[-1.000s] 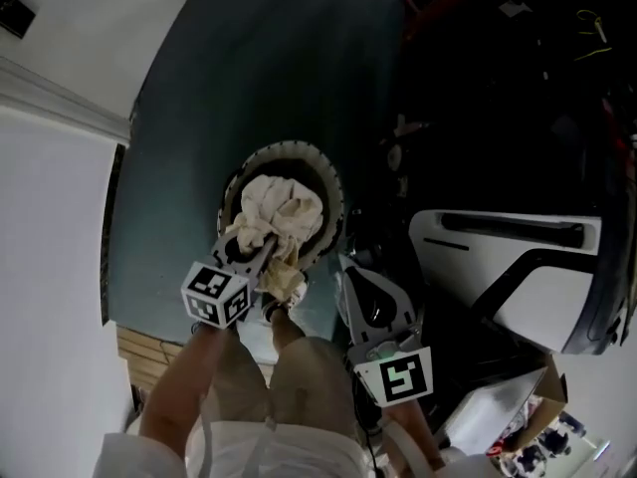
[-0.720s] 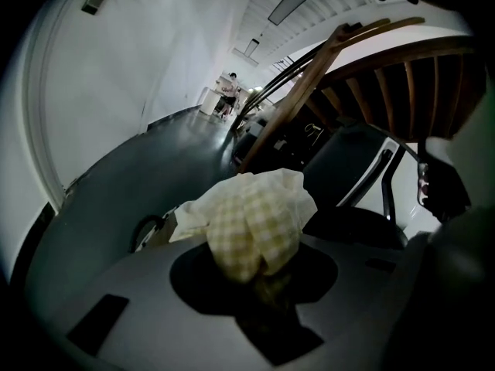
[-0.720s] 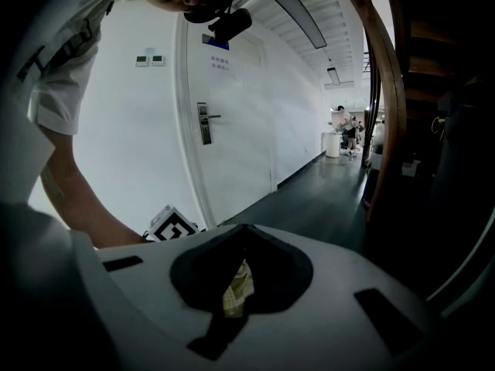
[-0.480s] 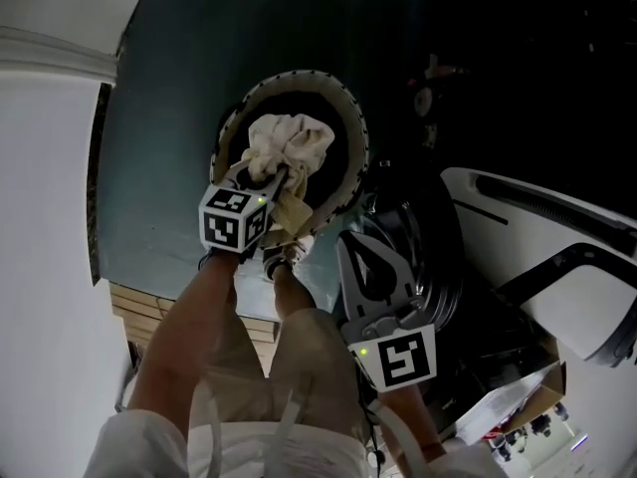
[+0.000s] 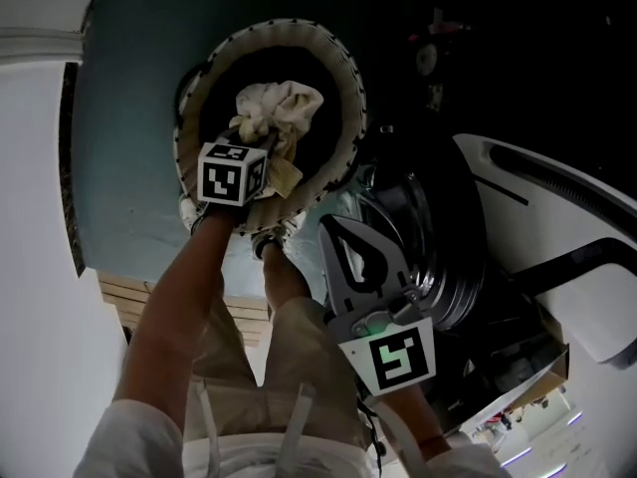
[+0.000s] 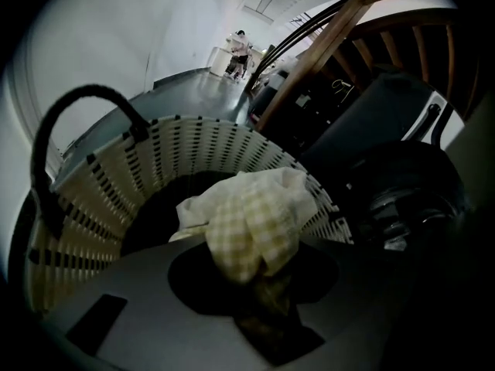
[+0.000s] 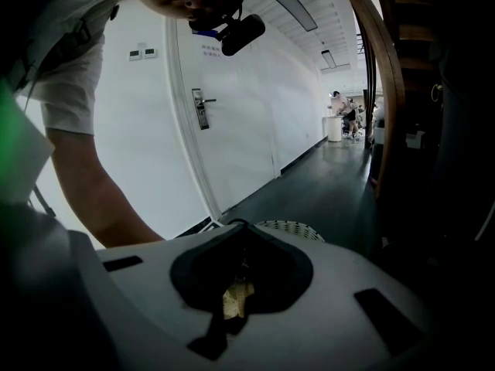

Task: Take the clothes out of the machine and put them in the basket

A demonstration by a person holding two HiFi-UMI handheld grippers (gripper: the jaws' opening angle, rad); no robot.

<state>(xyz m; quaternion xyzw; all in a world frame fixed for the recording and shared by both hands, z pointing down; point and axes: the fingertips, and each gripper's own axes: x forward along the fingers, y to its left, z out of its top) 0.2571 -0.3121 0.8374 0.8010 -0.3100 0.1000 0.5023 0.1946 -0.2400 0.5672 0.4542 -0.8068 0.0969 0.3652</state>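
Note:
A round woven basket (image 5: 350, 98) stands on the dark floor at the top of the head view. My left gripper (image 5: 265, 142) reaches over its near rim, shut on a cream and yellow checked cloth (image 5: 284, 108) that bunches inside the basket. In the left gripper view the cloth (image 6: 255, 215) hangs from my left gripper (image 6: 263, 300) before the basket's white lattice wall (image 6: 209, 141). My right gripper (image 5: 331, 229) hovers lower right of the basket, jaws together, beside the washing machine (image 5: 438, 237). A small yellowish scrap shows at the jaws of my right gripper (image 7: 236, 284); I cannot tell what it is.
The machine's dark round door and white body (image 5: 557, 217) fill the right side. The person's legs and shoes (image 5: 269, 242) stand just below the basket. Pale wooden boards (image 5: 124, 297) lie at left. A wooden stair rail (image 6: 340, 45) rises behind the basket; a white door (image 7: 232, 130) is beyond.
My left gripper has sunk with the cloth down into the basket, which now looks larger and nearer. The right gripper has dropped a little too, still beside the machine.

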